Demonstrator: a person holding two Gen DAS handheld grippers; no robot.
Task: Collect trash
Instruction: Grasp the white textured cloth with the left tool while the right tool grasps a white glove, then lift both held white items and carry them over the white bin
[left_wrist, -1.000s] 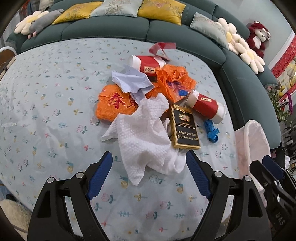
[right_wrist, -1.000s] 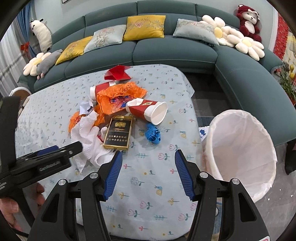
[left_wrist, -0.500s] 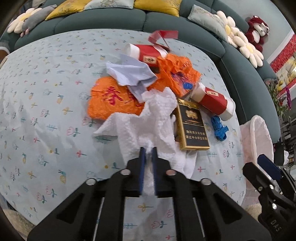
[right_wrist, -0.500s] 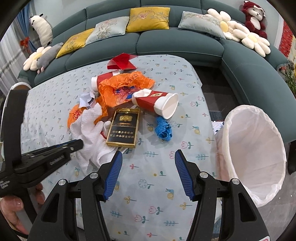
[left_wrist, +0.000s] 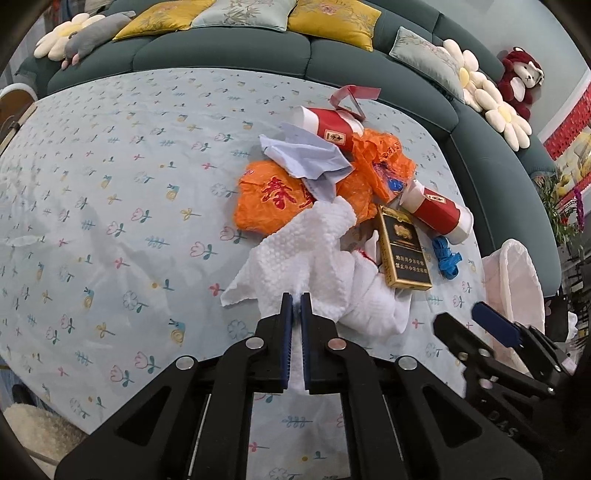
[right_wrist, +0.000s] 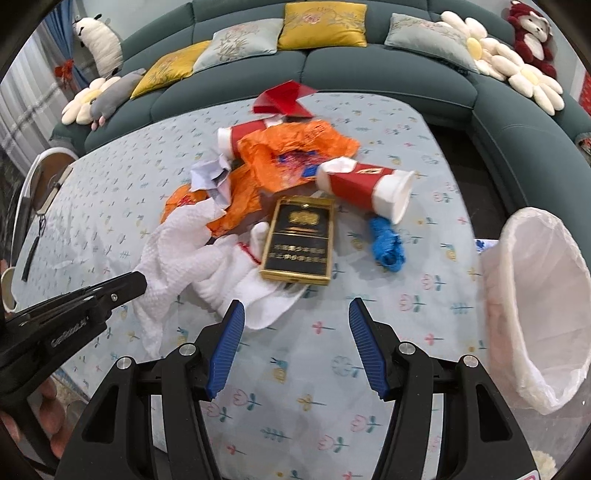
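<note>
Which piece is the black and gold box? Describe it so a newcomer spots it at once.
Start at the floral tablecloth before the green sofa and find the trash heap on it. The black and gold box lies flat at the heap's near edge, between the white paper towel and the blue scrap. It is the only rigid, dark rectangle with gold lettering.

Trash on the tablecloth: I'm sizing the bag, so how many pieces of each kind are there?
Red paper cups: 2
Orange plastic bags: 2
White paper towel: 1
Black and gold box: 1
Blue crumpled scrap: 1
Pale blue paper: 1
Red folded paper: 1
Total: 9
</note>
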